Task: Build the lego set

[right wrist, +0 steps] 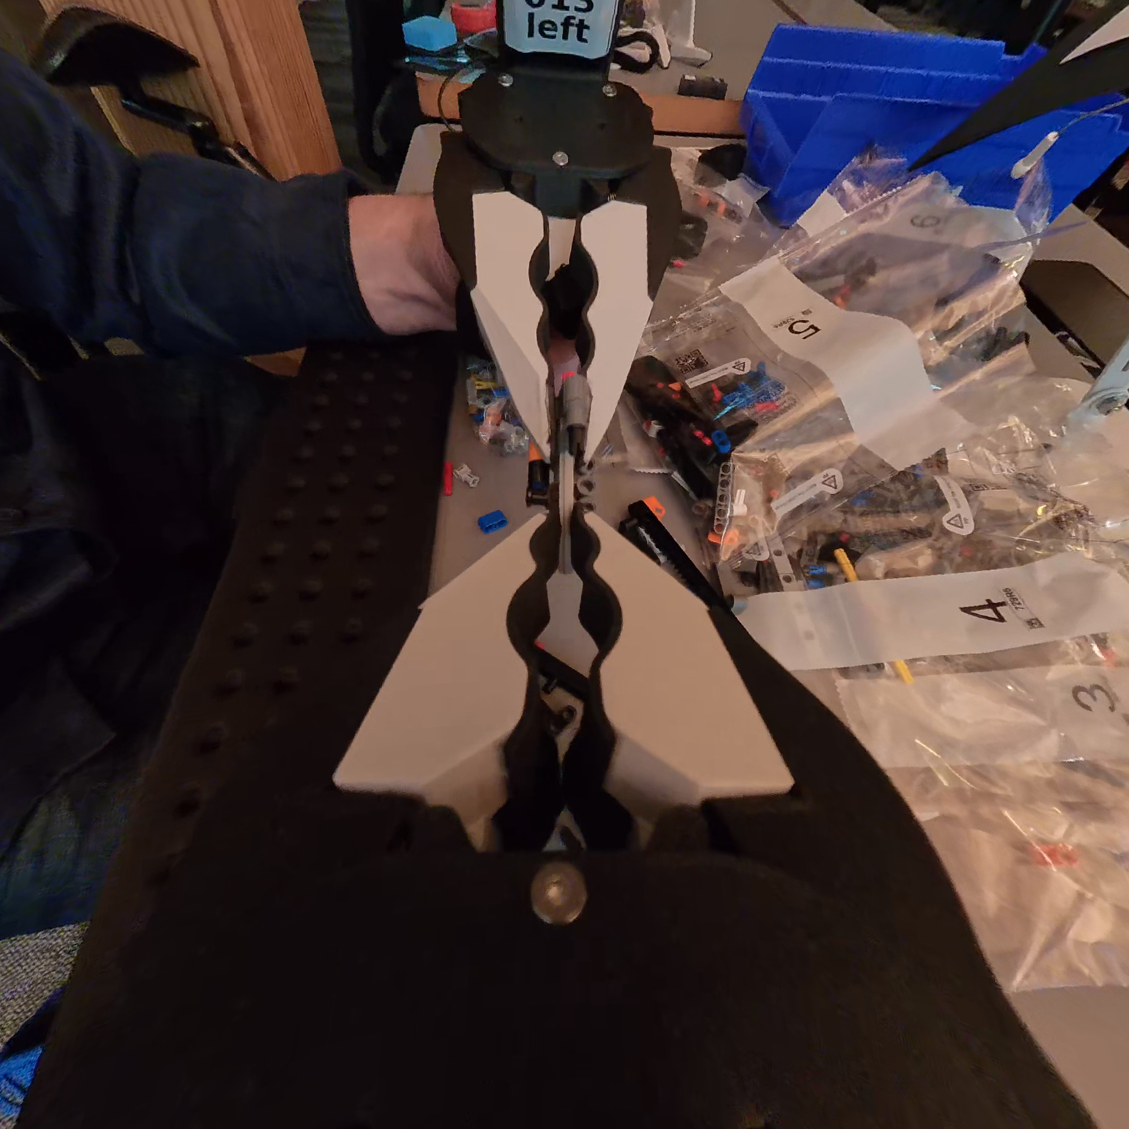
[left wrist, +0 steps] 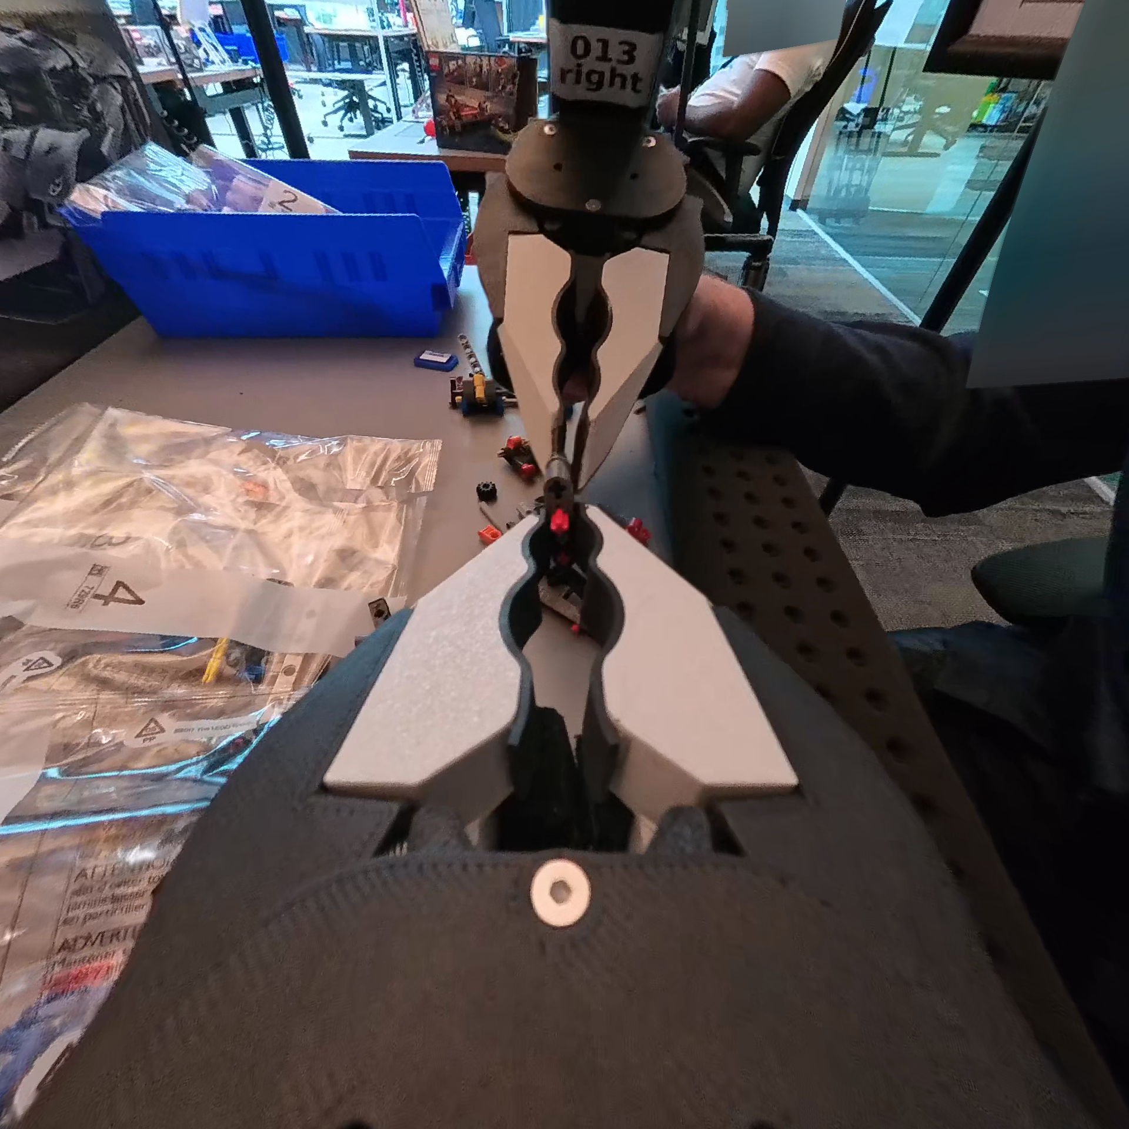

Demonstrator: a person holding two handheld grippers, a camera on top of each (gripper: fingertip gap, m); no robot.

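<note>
The left gripper (left wrist: 561, 519) fills the near part of its view, fingers pinched on a small dark assembly (left wrist: 559, 553) with a red pin, held above the table (left wrist: 342, 391). Tip to tip with it from the far side, the right gripper (left wrist: 565, 473) is pressed together on a thin grey beam (right wrist: 567, 519), whose far end meets the assembly; whether the two parts are joined is hard to tell. A sleeved hand (left wrist: 712, 342) holds the right gripper. Loose pieces (left wrist: 519, 455) lie on the table below the tips, with a small blue and yellow sub-build (left wrist: 479, 394) farther off. Numbered clear bags (left wrist: 183, 550) cover the left of the table, and a blue bin (left wrist: 275, 263) stands at far left.
</note>
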